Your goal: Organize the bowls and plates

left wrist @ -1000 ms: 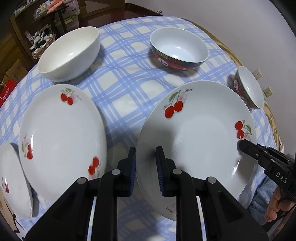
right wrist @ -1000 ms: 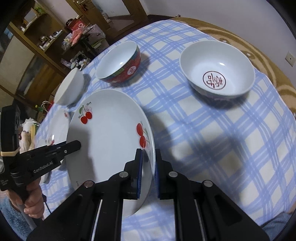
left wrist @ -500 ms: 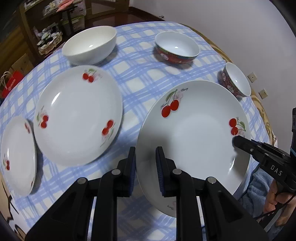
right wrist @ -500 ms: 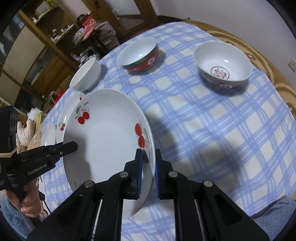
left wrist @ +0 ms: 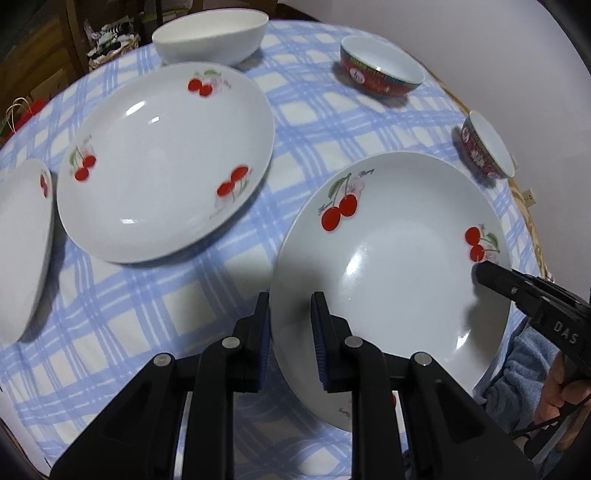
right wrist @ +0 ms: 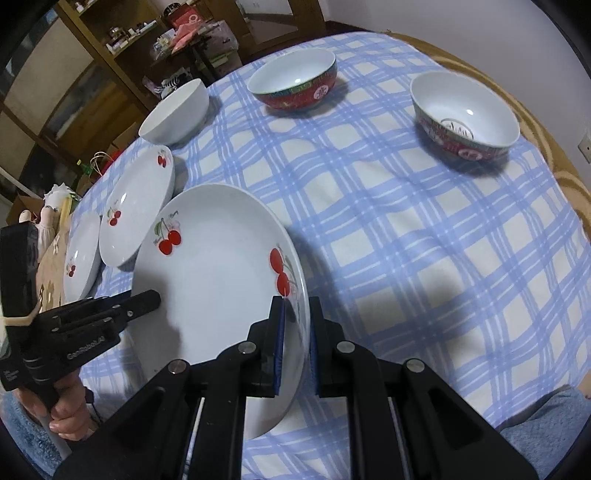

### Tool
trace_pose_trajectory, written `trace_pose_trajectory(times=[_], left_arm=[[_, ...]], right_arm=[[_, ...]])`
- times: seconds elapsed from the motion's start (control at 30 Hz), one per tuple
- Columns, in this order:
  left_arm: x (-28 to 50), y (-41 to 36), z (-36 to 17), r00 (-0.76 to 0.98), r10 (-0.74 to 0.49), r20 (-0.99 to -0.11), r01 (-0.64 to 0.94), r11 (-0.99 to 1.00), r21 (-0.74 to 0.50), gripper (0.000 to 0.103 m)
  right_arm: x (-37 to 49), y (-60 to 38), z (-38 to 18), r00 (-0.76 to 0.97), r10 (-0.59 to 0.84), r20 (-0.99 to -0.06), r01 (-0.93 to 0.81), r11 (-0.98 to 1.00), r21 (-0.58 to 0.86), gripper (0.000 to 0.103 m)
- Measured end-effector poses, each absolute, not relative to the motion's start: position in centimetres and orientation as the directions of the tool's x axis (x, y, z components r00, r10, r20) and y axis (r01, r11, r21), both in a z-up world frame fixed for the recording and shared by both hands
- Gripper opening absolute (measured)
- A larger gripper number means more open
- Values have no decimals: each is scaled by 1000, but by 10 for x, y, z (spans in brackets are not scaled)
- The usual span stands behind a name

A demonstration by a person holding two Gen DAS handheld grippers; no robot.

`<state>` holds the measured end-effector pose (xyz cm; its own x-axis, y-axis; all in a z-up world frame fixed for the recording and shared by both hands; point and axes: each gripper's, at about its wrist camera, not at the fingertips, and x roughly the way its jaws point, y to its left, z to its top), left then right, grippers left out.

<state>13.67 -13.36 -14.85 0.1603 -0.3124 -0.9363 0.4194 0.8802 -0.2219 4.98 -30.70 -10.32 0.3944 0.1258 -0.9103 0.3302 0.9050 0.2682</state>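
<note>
Large white cherry-printed ceramic plate [left wrist: 399, 280] held clear of the blue checked tablecloth [right wrist: 406, 229], the left gripper [left wrist: 290, 328] and right gripper [right wrist: 295, 332] clamping opposite rims for balance, presumably for stacking on the matching plate [left wrist: 162, 162] nearby.

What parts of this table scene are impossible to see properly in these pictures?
- Big cherry plate: the left gripper and right gripper cover the rim they clamp; its underside is hidden.
- Small plate: cut off by the left wrist view's edge.
- Red bowl: seen side-on at the left wrist view's edge; only the right wrist view shows its inside.
- Shelf clutter: too small to identify.
</note>
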Motion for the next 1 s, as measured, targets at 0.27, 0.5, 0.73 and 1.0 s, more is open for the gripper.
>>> trace_pose_trajectory(times=[0.27,0.5,0.73,1.0], left_arm=[[140,-129,-152,176,-303,-937,423,883,-206,20],[135,-134,-161,177,-257,-950,440,884,-157,20],[139,-133,-163,160,-267,-950,441,881,-173,20],[140,-136,-165,160,-250,-955,441,883,-158,20]], right_arm=[[59,-298,-122,331,117,-936,326,917,230,16],[66,-294,-125,319,85,-944,325,926,193,16],[72,-298,-128,315,90,-945,330,923,198,16],[73,-297,-129,304,87,-949,332,924,191,17]])
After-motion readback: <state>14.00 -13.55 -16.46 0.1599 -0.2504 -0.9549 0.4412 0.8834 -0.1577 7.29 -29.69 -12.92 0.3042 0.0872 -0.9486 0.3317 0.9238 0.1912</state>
